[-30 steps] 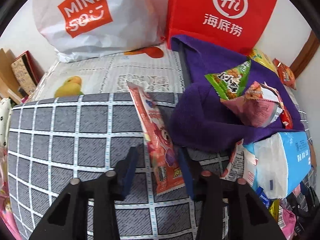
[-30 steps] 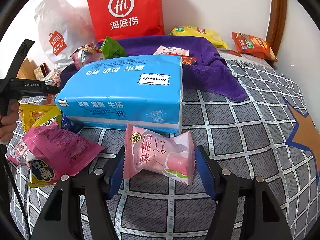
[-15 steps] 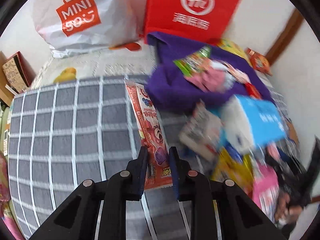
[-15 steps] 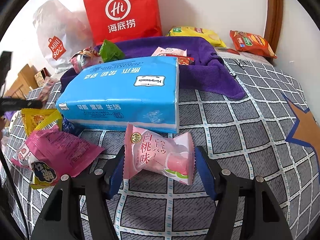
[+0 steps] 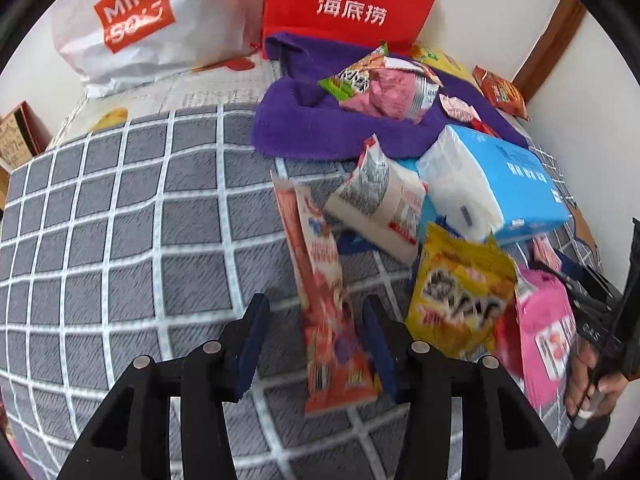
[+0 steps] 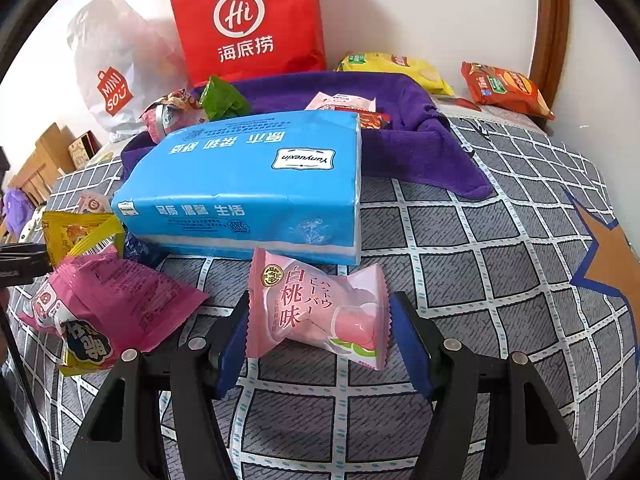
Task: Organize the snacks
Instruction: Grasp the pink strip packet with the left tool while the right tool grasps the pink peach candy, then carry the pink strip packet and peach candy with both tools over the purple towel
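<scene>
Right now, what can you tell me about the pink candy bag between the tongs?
The pink bag is a puffy, shiny plastic pillow pack with crimped zigzag ends. It has red Chinese and Japanese letters, a small gold round seal near one corner, and a peach picture. It lies on the checked cloth, just in front of the blue tissue pack, between the open right tongs.

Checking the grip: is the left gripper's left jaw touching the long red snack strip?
Apart. In the left wrist view, grey checked cloth shows between the left gripper's left jaw and the red snack strip; the jaws stand open.
</scene>
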### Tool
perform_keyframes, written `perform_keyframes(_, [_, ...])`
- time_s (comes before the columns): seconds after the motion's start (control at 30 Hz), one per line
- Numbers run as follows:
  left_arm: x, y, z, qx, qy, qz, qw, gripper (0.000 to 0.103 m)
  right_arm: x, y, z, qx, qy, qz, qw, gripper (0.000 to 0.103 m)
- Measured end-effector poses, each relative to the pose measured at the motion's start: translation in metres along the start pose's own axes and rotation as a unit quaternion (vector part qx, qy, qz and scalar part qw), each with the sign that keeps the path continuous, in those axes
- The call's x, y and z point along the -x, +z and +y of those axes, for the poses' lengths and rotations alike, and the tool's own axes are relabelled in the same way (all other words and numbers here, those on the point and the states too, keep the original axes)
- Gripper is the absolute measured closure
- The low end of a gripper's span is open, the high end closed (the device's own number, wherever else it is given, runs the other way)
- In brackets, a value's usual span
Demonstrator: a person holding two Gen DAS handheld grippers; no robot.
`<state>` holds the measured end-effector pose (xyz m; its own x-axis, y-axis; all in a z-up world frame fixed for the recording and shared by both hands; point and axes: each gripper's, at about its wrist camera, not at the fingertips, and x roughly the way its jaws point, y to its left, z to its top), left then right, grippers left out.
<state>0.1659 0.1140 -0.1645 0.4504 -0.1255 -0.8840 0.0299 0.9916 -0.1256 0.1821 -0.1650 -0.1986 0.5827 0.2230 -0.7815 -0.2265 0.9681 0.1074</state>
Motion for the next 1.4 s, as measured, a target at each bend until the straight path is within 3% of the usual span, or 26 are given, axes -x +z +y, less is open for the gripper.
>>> perform_keyframes(0.07, [-0.003, 0.0, -0.002, -0.013, 0.025, -0.014, 0.9995, 0.079, 0.0, 0.001, 0.001, 0.001, 0.0, 0.001, 1.0, 0.036])
perform_keyframes(0.13, [-0.005, 0.001, -0.004, -0.018, 0.023, -0.033, 0.999, 0.081, 0.0, 0.0, 0.001, 0.001, 0.0, 0.0, 1.0, 0.036])
perform_keyframes(0.4, [-0.005, -0.012, -0.011, -0.019, 0.058, -0.087, 0.9944, 0.078, -0.001, 0.0, 0.005, 0.012, 0.002, 0.002, 1.0, 0.036])
perform_keyframes(0.83, [-0.004, -0.013, -0.014, -0.017, 0.062, -0.087, 0.9941, 0.078, -0.003, 0.001, 0.001, 0.008, 0.014, 0.005, 1.0, 0.032])
perform_keyframes(1.03, [-0.003, -0.013, -0.013, -0.022, 0.062, -0.085, 0.9943, 0.082, 0.001, 0.002, -0.009, -0.019, 0.043, -0.004, 0.999, 0.04])
perform_keyframes(1.23, [0.009, -0.011, 0.0, 0.024, 0.008, -0.055, 0.9982, 0.083, 0.014, -0.001, -0.015, -0.025, 0.044, 0.002, 0.999, 0.043])
perform_keyframes(1.4, [0.035, -0.014, -0.008, 0.024, -0.007, -0.053, 0.9983, 0.083, 0.052, -0.001, -0.018, -0.025, 0.033, -0.031, 0.999, 0.044])
